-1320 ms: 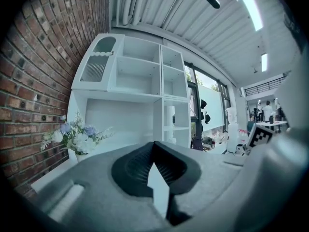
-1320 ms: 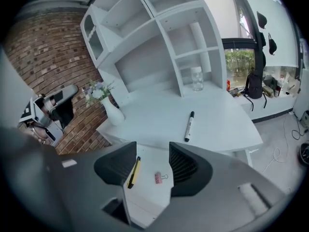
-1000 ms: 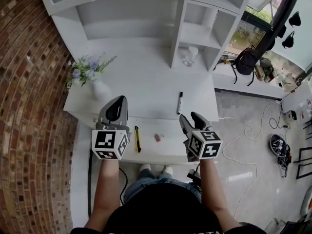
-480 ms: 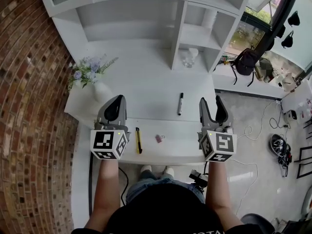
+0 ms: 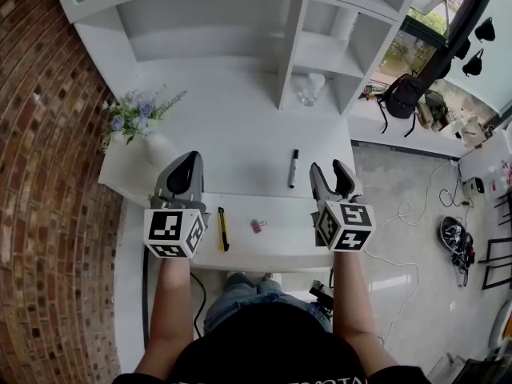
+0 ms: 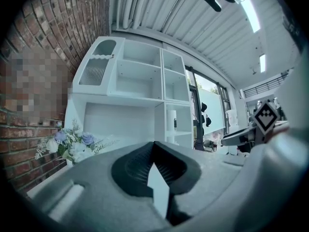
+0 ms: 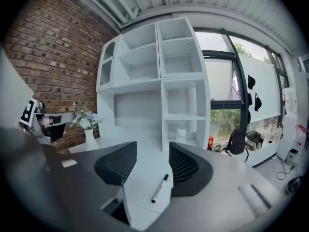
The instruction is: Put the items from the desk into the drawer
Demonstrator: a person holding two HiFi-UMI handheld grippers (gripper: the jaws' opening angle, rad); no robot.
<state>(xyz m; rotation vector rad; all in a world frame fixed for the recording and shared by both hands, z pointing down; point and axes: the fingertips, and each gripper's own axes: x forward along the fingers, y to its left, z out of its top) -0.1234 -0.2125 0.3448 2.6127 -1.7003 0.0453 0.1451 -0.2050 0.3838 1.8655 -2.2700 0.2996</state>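
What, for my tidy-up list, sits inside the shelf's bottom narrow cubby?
A clear glass stands near its front; in the head view, the board above covers its back.

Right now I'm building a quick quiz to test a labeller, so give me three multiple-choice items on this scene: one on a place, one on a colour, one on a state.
1. The black marker pen lies: A in a shelf compartment; B on the white desk top; C on the floor.
2. The slim plastic utility knife is: A yellow; B green; C blue.
3. The jaws of the right claw are: A shut on the pen; B shut together; C apart and holding nothing.

Answers: 1 B, the pen lies flat on the bare desk. 2 A, the knife's body is yellow in the head view. 3 C, the desk shows through the gap in the right gripper view.
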